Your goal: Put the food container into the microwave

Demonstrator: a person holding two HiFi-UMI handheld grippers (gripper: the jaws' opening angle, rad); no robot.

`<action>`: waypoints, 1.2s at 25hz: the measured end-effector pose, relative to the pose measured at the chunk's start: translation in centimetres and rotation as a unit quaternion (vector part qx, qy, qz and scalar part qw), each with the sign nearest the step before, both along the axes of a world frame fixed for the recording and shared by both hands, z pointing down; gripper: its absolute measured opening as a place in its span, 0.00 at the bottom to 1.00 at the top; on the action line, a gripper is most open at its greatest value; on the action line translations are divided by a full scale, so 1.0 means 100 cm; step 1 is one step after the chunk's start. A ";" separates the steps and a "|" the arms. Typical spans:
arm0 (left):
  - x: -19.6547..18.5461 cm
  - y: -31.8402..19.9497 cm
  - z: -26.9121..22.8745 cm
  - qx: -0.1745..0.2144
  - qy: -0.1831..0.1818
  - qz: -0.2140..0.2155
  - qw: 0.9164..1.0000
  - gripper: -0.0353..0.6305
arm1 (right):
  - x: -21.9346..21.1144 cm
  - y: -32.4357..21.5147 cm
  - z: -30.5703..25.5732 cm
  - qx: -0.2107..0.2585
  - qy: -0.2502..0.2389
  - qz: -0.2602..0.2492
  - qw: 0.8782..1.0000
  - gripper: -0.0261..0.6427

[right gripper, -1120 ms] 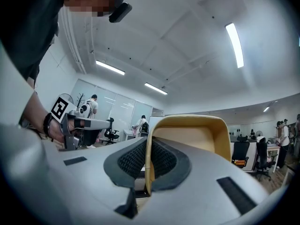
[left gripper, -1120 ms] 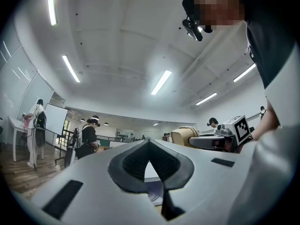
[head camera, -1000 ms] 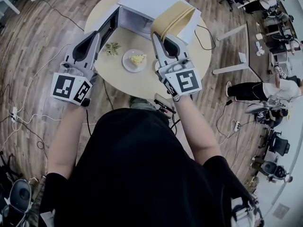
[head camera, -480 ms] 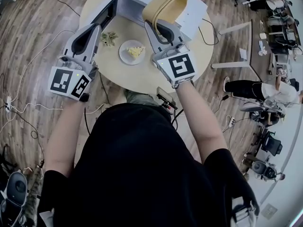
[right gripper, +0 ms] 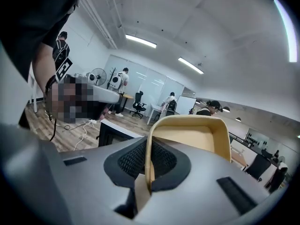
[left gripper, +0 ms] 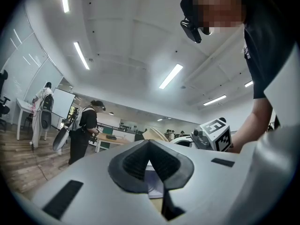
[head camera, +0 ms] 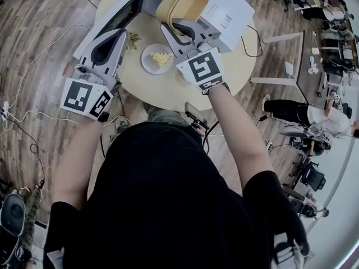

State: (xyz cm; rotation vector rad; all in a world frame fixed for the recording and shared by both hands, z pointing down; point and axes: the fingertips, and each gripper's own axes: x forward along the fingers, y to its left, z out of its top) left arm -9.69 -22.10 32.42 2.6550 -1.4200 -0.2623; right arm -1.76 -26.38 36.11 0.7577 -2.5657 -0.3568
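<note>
Grips thin wall of smooth tan rounded-rectangular food container [head camera: 182, 1] [right gripper: 197, 135] with right tool [head camera: 168, 29] [right gripper: 148, 165], raised before open boxy white microwave [head camera: 224, 10] on round beige surface [head camera: 168, 88]. Holds left tool [head camera: 120, 33] [left gripper: 150, 146] closed, empty, ribbed black pads [left gripper: 136, 165] touching.

The microwave [head camera: 227, 13] is cut off by the top edge of the head view, and its inside hardly shows. The food container [head camera: 180, 1] is also cut off there. The yellow food [head camera: 161, 58] on the plate [head camera: 147, 66] is too small to name. A small green thing [head camera: 134, 37] (leaves, perhaps; I cannot tell) is half hidden behind the left gripper [head camera: 119, 33]. In the right gripper view, the jaws cover the lower part of the container's wall.
</note>
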 end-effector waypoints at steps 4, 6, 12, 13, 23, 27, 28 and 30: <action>-0.002 -0.001 0.008 -0.009 -0.002 -0.003 1.000 0.08 | -0.008 -0.004 0.021 -0.022 0.023 -0.022 0.999 0.08; -0.005 -0.002 0.011 -0.013 -0.002 -0.008 1.000 0.08 | -0.012 -0.005 0.032 -0.035 0.033 -0.032 0.998 0.08; -0.007 -0.001 0.021 -0.027 -0.001 -0.012 1.000 0.08 | -0.021 -0.007 0.063 -0.073 0.068 -0.059 0.993 0.08; -0.008 -0.001 0.023 -0.029 -0.001 -0.013 0.999 0.08 | -0.022 -0.007 0.067 -0.079 0.074 -0.064 0.992 0.08; -0.006 0.001 0.037 -0.045 -0.002 -0.015 0.999 0.08 | -0.026 -0.006 0.112 -0.133 0.121 -0.095 0.979 0.08; -0.008 0.001 0.041 -0.051 0.000 -0.021 0.998 0.08 | -0.024 -0.007 0.128 -0.149 0.133 -0.103 0.974 0.08; -0.010 0.000 0.041 -0.052 0.001 -0.024 0.998 0.08 | -0.024 -0.007 0.131 -0.153 0.136 -0.104 0.973 0.08; -0.014 0.000 0.043 -0.054 0.002 -0.029 0.998 0.08 | -0.025 -0.007 0.136 -0.160 0.141 -0.107 0.971 0.08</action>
